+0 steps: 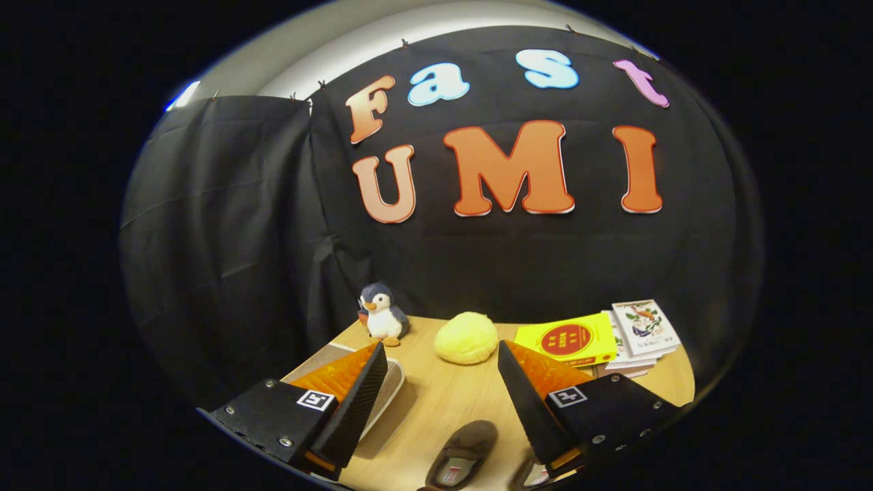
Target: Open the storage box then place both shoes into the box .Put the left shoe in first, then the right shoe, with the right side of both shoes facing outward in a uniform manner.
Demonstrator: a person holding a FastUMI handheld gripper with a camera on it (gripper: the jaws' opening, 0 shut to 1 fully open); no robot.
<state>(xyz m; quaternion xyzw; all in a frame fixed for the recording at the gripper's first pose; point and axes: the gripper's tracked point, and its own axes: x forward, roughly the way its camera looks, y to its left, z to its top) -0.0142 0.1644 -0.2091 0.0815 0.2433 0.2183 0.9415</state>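
Wooden tabletop [443, 402] backed by black cloth wall. Gripper [443, 372] released, fingers spread wide, holding nothing. Dark shoe [464, 443] lies between fingers, low and near; second shoe [528, 474] just beside right finger (mostly hidden). Storage box [389, 389] behind left finger. Beyond: penguin toy [382, 314], yellow bun [467, 337], booklets [600, 337].

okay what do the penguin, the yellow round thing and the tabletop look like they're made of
The penguin looks like soft plush, with a fuzzy, matte coat. The yellow round thing seems foam or soft plush; its dull, dimpled surface leaves that open. The tabletop shows light wood grain, perhaps laminate. The gripper is open above it, holding nothing.
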